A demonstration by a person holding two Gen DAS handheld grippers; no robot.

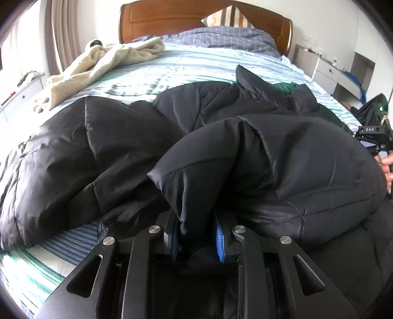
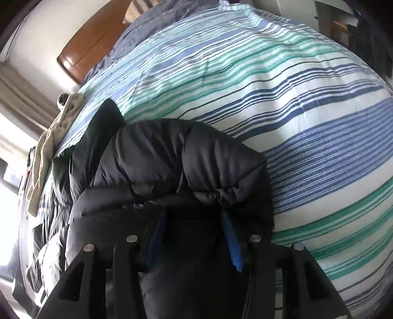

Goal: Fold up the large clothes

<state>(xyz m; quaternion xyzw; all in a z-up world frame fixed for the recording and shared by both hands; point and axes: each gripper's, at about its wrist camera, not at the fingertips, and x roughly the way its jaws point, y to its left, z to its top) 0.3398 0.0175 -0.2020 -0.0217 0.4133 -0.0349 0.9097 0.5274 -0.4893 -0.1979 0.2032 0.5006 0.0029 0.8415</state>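
A black puffer jacket lies spread across the striped bed, with one padded part folded up over itself toward me. My left gripper is shut on a pinched fold of that jacket, and the blue pads press it from both sides. In the right wrist view the jacket bulges in a thick roll just ahead of my right gripper, which is shut on a wide wad of it. Only the edges of the blue pads show there. A person's hand on the right gripper's handle shows at the right edge.
The bed sheet has green and blue stripes. A cream fleece garment lies crumpled at the far left. A wooden headboard and a blue checked pillow are at the far end, and a white nightstand is to the right.
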